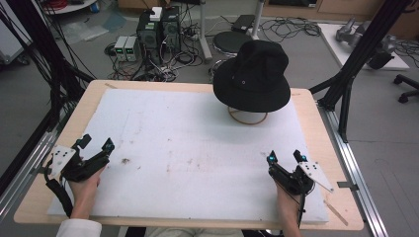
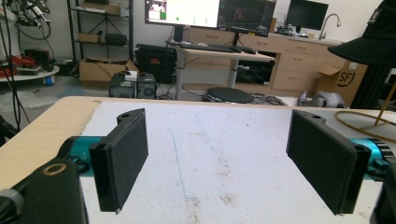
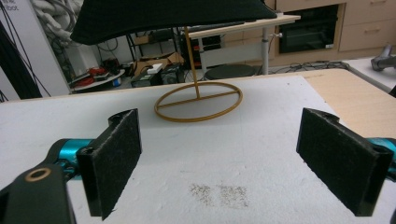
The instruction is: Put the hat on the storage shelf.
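Your left gripper point(image 1: 95, 144) rests low on the white foam mat point(image 1: 188, 148) with its jaws wide apart and nothing between them. In the left gripper view the two black pads point(image 2: 123, 156) stand far from each other, and between them there is only stained mat. Your right gripper point(image 1: 285, 157) is the same: jaws wide, empty, just above the mat, with a small brown stain point(image 3: 219, 193) in front of the pads.

Ahead of both grippers, well apart from them, stands the black hat point(image 1: 253, 74). It is nearer to your right gripper, forward and a little to its inner side; from your left gripper it is far across the mat, forward and to the right. The hat sits on a thin golden stand point(image 3: 198, 100), a ring base on the mat with a slim rod that goes up into the crown.

I judge that the hat is light and soft, made of cloth, so it will bend when you squeeze it and will not break. The brim looks floppy; if you pinch only its edge, the hat will probably hang and swing. It seems better to take the brim close to the crown, or to take it at two opposite sides with both grippers, and to lift straight up. The stand seems light too and may tip or travel with the hat if the cloth catches on the rod.
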`<state>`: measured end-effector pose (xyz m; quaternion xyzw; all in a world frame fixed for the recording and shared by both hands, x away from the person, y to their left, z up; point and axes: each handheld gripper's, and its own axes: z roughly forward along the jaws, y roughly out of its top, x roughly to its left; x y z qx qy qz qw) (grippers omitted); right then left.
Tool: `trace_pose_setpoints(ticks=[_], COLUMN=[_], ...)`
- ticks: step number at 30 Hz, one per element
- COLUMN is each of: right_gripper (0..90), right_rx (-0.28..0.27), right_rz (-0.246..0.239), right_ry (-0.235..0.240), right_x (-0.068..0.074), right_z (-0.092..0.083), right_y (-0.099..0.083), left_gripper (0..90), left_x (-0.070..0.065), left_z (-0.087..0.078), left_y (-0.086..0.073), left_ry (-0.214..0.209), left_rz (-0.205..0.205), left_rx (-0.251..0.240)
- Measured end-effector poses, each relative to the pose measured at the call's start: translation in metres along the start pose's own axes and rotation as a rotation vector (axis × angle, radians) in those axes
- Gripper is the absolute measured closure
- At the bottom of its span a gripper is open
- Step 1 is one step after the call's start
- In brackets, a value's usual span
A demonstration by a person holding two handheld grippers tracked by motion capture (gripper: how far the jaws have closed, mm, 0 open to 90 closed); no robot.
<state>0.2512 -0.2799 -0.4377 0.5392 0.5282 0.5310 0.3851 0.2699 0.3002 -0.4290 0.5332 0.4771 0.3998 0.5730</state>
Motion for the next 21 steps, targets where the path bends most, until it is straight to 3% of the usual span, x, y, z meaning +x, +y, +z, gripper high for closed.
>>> trace_pose_setpoints(ticks=[21], right_gripper=[13.2], right_rx=[0.008], right_rz=[0.007], right_ry=[0.01], right_x=[-0.0015], right_z=[-0.0036], right_y=[-0.0013], left_gripper=[21.2], left_x=[-0.0025], left_z=[-0.0033], left_y=[-0.0023], left_ry=[-0.013], left_rz=[0.0], left_rx=[0.009])
